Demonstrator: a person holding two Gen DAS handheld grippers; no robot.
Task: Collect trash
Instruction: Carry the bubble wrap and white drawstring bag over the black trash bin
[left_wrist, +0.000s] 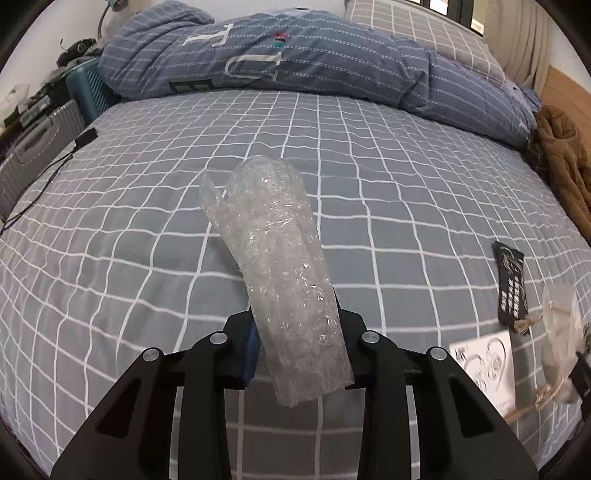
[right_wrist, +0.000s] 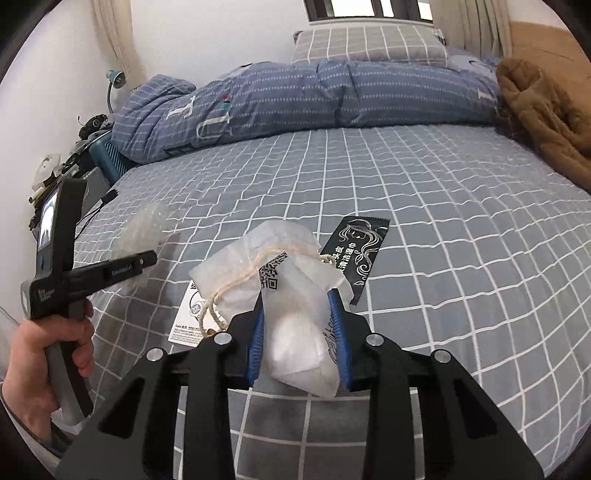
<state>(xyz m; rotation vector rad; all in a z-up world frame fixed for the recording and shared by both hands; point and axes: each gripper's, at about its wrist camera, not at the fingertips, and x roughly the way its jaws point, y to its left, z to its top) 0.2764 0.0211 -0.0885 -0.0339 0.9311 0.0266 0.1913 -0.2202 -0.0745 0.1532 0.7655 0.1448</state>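
Both jaws were clamped on trash: the left gripper (left_wrist: 301, 354) pinched a bubble-wrap roll (left_wrist: 275, 266) near its lower end, the right gripper (right_wrist: 299, 343) squeezed a white drawstring pouch (right_wrist: 288, 291) — apparently so each piece could be carried clear of the bed (right_wrist: 461, 266). The roll's long axis ran forward and slightly leftward from the fingers — toward the folded quilt (left_wrist: 288, 55); a black sachet (right_wrist: 356, 254) and a printed card (right_wrist: 186, 321) lay near the bed's near edge.

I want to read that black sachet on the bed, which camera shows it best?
The right wrist view: the black sachet lies near the centre, its white print sharp. The left wrist view shows it small, at the right edge.
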